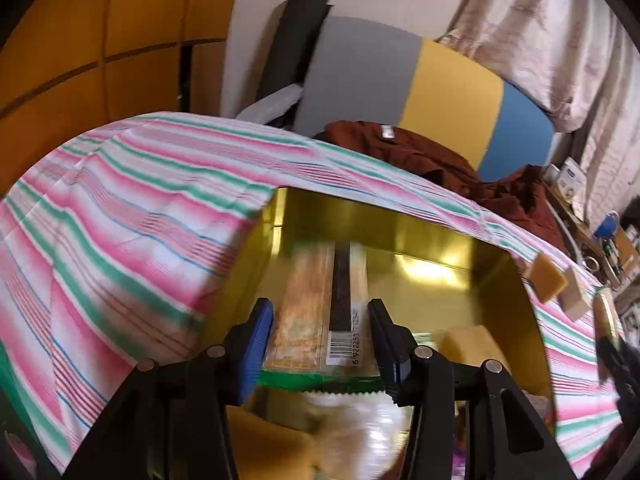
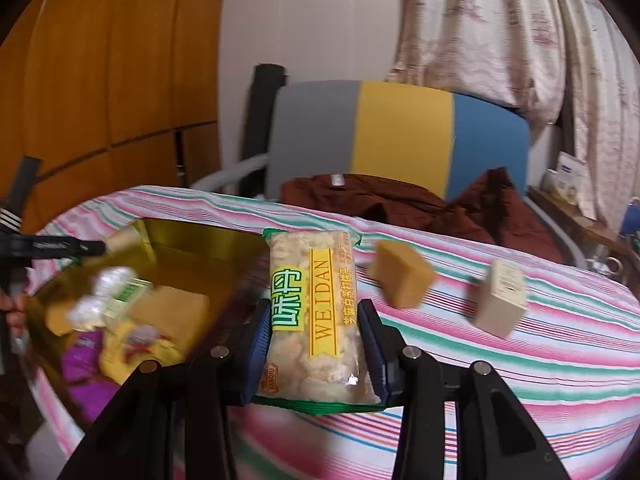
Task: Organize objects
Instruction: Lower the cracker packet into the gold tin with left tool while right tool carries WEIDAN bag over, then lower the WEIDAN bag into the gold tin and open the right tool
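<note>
The gold box (image 1: 460, 248) sits open on the striped cloth (image 1: 120, 220), w/ snacks already in it.

Left gripper (image 1: 320, 344) is above the box, pads clamped on a snack bar (image 1: 316, 312) by its long sides, barcode label facing up, green crimped end toward the camera. Bar hangs over the box interior. Below it in the box: a tan block (image 1: 468, 340) at the box's right side, plus blurred white and yellow packs at the near end.

Right gripper (image 2: 314, 344) is just right of the box, over the cloth, pads clenched on a clear rice-cracker pack (image 2: 310, 312) w/ yellow "WEIDAN" band. Pack points away from the camera, its far end level w/ the box's far right corner.

In the right wrist view the box (image 2: 192, 240) holds a tan slab (image 2: 172, 308), white wrapped bits (image 2: 108, 284), a yellow pack (image 2: 132, 344) and a purple pack (image 2: 80, 364).

Right of the box, on the cloth: a tan cube (image 2: 400, 276), then further right a pale cream block (image 2: 500, 300), apart from each other.

Beyond the box: brown garment (image 2: 400, 200) at the cloth's far edge, then a grey-yellow-blue chair back (image 2: 400, 136); curtain (image 2: 520, 40) behind that.
</note>
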`<state>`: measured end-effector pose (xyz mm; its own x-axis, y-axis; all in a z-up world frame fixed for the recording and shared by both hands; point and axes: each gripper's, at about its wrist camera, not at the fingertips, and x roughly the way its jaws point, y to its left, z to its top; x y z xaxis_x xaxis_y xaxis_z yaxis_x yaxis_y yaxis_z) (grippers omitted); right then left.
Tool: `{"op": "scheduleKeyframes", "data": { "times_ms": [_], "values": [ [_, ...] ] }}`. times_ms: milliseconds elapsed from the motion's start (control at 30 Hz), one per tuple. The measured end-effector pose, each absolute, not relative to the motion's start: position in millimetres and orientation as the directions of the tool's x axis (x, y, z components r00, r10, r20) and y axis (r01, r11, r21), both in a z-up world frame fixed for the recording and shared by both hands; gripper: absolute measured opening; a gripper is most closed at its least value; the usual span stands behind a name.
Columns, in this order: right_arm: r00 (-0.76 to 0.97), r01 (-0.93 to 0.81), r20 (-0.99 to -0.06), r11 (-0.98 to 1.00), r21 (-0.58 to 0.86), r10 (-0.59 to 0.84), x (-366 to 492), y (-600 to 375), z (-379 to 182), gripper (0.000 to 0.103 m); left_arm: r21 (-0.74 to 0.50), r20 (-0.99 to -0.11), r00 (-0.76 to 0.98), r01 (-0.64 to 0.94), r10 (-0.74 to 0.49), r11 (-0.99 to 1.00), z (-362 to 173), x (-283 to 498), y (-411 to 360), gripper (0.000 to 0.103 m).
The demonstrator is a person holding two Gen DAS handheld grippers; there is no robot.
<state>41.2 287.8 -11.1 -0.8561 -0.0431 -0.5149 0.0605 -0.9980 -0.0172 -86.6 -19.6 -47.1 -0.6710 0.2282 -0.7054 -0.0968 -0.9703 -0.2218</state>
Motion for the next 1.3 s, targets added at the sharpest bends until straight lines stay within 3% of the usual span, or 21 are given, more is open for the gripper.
{"op": "scheduleKeyframes", "data": {
  "times_ms": [67,233,300,367,567,967,1300],
  "values": [
    [-0.854,0.085,-0.516,-0.996,-0.011,-0.067,38,277,-10,0.043,-0.219,-0.717,-0.661,-0.092,0.223,-0.972,-51,-89,-24,0.038],
    [-0.841,0.120,-0.531,-0.993,0.006,-0.105,32,260,-10,0.043,-0.204,-0.730,-0.653,-0.072,0.201,-0.976,-57,-91,-28,0.043],
    [-0.833,0.131,-0.540,-0.991,0.027,-0.125,30,257,-10,0.043,-0.234,-0.727,-0.653,-0.057,0.214,-0.971,-57,-88,-32,0.056],
    [-0.823,0.136,-0.553,-0.990,0.038,-0.134,26,255,-11,0.043,-0.298,-0.694,-0.675,-0.047,0.250,-0.953,-52,-80,-36,0.081],
    [-0.780,0.150,-0.601,-0.985,0.088,-0.172,6,247,-15,0.043,-0.297,-0.627,-0.744,-0.044,0.230,-0.954,-33,-59,-31,0.102],
    [-0.671,0.118,-0.726,-0.988,0.100,-0.154,-80,228,-36,0.045,-0.349,-0.643,-0.714,-0.047,0.276,-0.936,-32,-48,-14,0.103],
    [-0.717,0.079,-0.684,-0.991,0.111,-0.134,-56,240,-28,0.048,-0.385,-0.639,-0.708,-0.045,0.301,-0.922,-29,-39,-7,0.103]
  ]
}}
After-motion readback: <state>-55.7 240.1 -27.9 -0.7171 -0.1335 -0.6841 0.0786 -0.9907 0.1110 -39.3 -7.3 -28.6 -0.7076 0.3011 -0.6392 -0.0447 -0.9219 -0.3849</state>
